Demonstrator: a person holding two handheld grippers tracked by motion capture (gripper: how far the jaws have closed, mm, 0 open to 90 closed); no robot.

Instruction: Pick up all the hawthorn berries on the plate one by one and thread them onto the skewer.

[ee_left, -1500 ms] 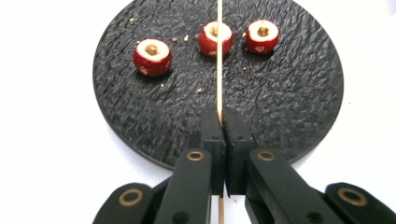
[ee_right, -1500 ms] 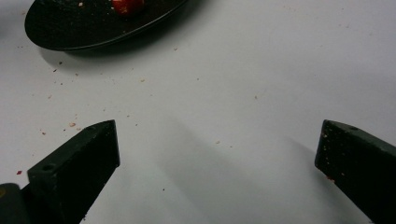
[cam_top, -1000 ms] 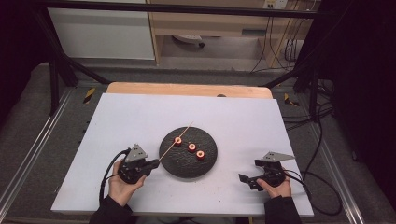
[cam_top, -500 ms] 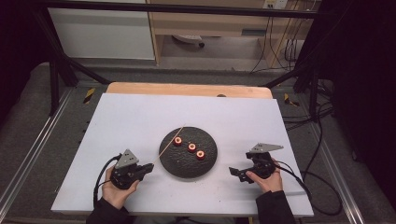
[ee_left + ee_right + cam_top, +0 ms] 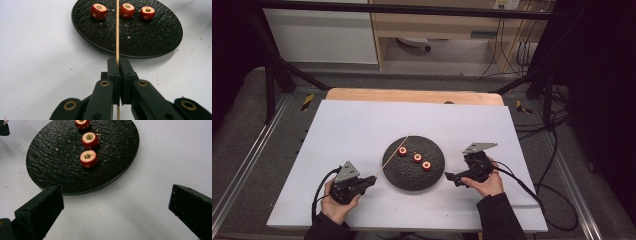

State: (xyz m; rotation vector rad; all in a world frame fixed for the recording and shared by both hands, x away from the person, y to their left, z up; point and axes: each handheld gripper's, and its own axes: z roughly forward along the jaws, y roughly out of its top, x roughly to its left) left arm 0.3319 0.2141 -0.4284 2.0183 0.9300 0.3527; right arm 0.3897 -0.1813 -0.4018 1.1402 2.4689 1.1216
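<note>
Three red fruits [image 5: 417, 158], black textured plate [image 5: 412, 177], tan skewer [image 5: 117, 30], white table [image 5: 362, 125]
</note>
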